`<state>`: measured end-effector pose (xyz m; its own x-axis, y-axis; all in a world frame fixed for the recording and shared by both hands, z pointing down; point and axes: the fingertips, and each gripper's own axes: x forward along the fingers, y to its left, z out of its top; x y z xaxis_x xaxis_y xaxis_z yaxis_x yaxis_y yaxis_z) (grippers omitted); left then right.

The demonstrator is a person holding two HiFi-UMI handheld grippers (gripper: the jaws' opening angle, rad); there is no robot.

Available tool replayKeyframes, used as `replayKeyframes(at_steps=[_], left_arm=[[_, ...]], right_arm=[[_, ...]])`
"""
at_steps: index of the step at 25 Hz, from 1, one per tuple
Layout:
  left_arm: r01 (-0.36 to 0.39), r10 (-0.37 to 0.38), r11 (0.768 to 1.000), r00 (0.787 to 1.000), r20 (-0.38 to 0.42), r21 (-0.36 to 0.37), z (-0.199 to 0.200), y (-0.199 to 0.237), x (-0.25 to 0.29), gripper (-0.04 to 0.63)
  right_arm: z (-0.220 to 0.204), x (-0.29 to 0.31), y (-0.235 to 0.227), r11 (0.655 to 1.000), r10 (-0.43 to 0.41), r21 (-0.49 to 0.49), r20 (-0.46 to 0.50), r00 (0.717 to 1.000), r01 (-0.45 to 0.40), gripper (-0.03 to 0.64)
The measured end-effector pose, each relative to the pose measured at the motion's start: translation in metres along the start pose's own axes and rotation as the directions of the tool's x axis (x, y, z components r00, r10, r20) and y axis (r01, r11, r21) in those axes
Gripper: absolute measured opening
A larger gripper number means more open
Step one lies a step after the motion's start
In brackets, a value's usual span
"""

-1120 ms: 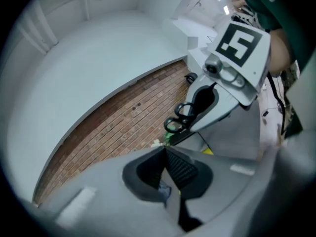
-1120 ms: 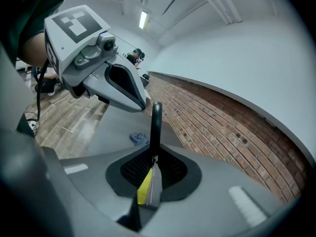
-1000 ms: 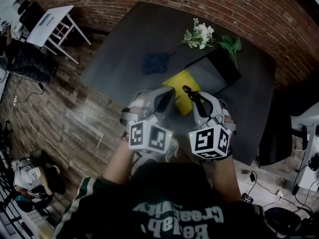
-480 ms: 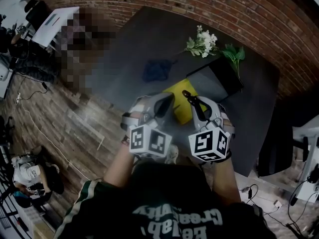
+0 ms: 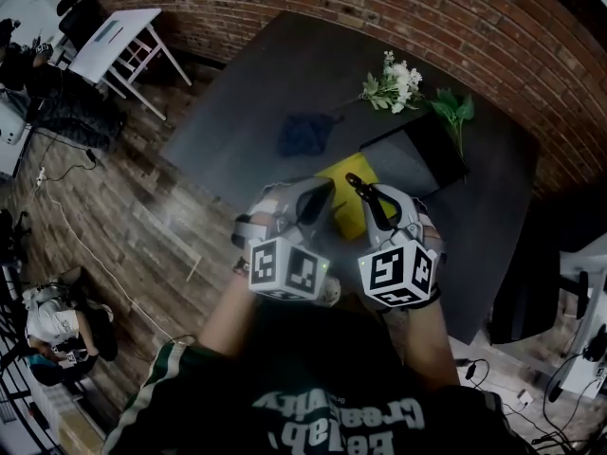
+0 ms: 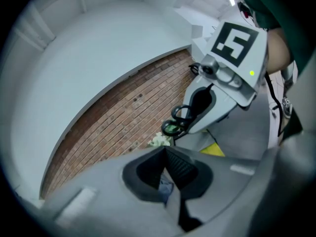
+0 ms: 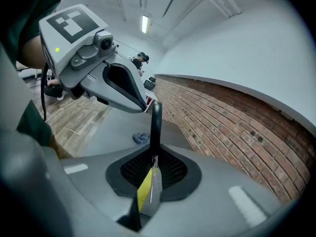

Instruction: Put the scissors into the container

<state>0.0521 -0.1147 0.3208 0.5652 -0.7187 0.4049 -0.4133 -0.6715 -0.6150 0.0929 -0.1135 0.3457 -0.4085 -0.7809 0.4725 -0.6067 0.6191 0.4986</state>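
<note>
Brick wall and plank floor (image 5: 123, 216) frame a dark grey bench (image 5: 247, 112), seen from above. Nearest is a person in a dark green shirt (image 5: 313, 396), with both forearms reaching forward side by side over the bench's near edge.

The left hand-held gripper (image 5: 321, 195) has its jaws brought together at the tips and nothing is caught between them. Its own view (image 6: 165, 149) shows only a scrap of blue through the gap lower down.

The right hand-held gripper (image 5: 377, 207) is just beside it, clamped on the scissors (image 5: 363, 190). In its own view (image 7: 154, 157) the blades sit pinched between the pads and a black handle (image 7: 155, 125) sticks out past the fingertips. The left gripper view shows the handle loops (image 6: 180, 120) poking from the right one's nose.

The scissors are held in the air over a flat yellow piece (image 5: 349, 197) lying on the bench, on the near side of the container (image 5: 438, 145). The container is a dark open box just beyond the yellow piece.

To the left of the box lies a crumpled blue cloth (image 5: 303, 133). Farther back are a sprig of white flowers (image 5: 394, 81) and some green leaves (image 5: 453, 110), close to the wall. A white table (image 5: 119, 41) stands on the floor at far left
</note>
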Motion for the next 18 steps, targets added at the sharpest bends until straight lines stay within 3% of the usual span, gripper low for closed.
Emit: replayKeyframes(at_steps=[18], left_arm=[[0.069,-0.069,0.998,0.998,-0.006,0.005,-0.024,0.003,0.037,0.003]], right_arm=[[-0.029,0.034,-0.009,0.999,0.025,0.042,-0.086,0.996,-0.022,0.04]])
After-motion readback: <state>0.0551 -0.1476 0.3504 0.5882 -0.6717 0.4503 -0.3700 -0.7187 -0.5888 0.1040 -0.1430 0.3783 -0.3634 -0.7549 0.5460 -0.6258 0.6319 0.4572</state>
